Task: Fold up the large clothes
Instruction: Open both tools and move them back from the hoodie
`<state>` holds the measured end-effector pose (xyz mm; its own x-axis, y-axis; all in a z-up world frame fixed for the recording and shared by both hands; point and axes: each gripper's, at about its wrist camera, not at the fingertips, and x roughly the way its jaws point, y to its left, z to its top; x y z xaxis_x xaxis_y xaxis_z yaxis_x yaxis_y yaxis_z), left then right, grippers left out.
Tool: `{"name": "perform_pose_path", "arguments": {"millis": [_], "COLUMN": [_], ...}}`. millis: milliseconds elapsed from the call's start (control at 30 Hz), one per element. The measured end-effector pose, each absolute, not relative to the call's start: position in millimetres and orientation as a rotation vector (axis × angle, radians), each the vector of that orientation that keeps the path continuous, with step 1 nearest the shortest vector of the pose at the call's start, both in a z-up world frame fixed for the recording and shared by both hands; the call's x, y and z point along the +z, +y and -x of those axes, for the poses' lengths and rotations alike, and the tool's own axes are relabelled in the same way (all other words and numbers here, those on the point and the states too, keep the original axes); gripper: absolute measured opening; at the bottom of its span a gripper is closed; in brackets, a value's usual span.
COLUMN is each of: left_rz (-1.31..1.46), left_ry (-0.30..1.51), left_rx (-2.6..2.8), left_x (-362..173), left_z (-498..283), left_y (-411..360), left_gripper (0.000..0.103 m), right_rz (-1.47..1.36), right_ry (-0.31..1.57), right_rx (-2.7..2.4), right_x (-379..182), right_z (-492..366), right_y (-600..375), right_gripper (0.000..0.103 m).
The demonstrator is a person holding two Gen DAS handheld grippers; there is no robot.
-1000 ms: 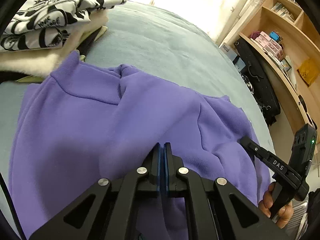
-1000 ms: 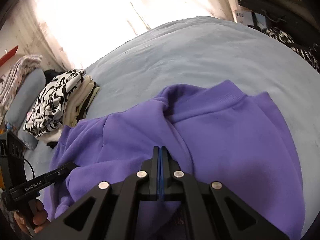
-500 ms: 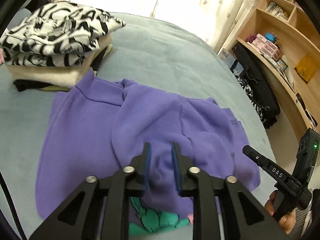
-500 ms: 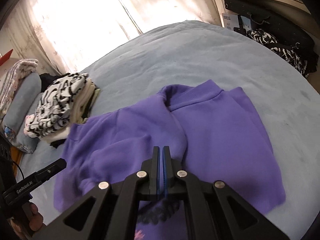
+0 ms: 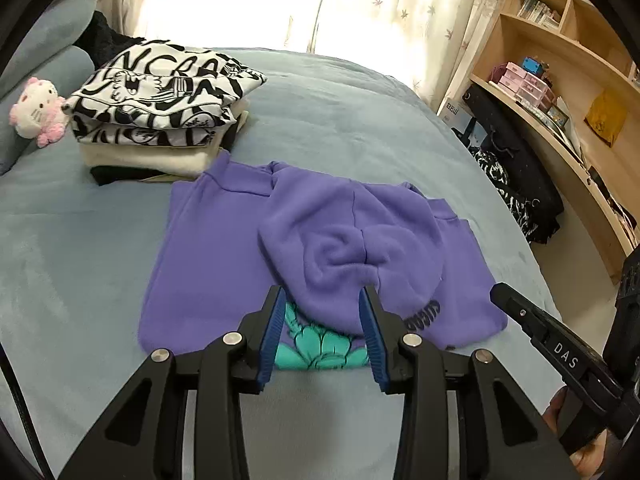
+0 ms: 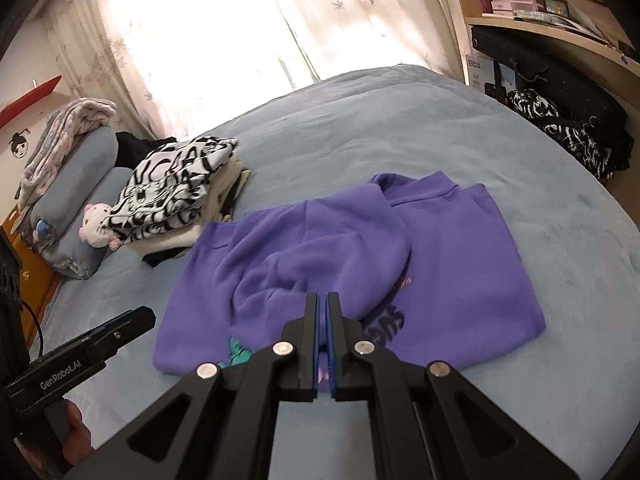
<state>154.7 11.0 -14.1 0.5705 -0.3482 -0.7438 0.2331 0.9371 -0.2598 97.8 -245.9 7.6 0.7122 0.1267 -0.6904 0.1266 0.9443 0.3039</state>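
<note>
The sweatshirt lies flat on the bed, near the middle, with its collar toward the far side and its hem toward the near edge. Both sleeves are folded in across the chest and lie bunched in a loose mound over the printed front. A stack of folded clothes sits just beyond its far left corner, touching or nearly touching the collar, with a plush toy at the stack's left.

The left gripper hovers above the near hem with its jaws spread wide and nothing between them. The right gripper hangs beside it, jaws pressed almost together; whether a bit of cloth is pinched there cannot be told, though it looks empty.

The step in hand appears to be the bottom-to-top fold. To do it well, first flatten the sleeve mound, since a lump there would make the fold ride up crooked. Then take the two near hem corners, one in each gripper, pinching all layers. Lift both evenly, carry them far toward the collar, and lay the hem short of the stack, edges aligned.
</note>
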Motion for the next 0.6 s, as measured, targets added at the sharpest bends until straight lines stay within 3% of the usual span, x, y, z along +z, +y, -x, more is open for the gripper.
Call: {"name": "perform_pose_path", "arguments": {"millis": [600], "left_rz": [0.138], "left_ry": [0.892], "left_rx": [-0.327], "left_x": [-11], "left_z": [-96], "left_y": [35], "left_gripper": [0.043], "right_rz": [-0.293], "right_ry": [0.799], "right_rx": [0.068], "right_x": [9], "right_z": [-48], "right_y": [-205], "right_gripper": [0.003]}}
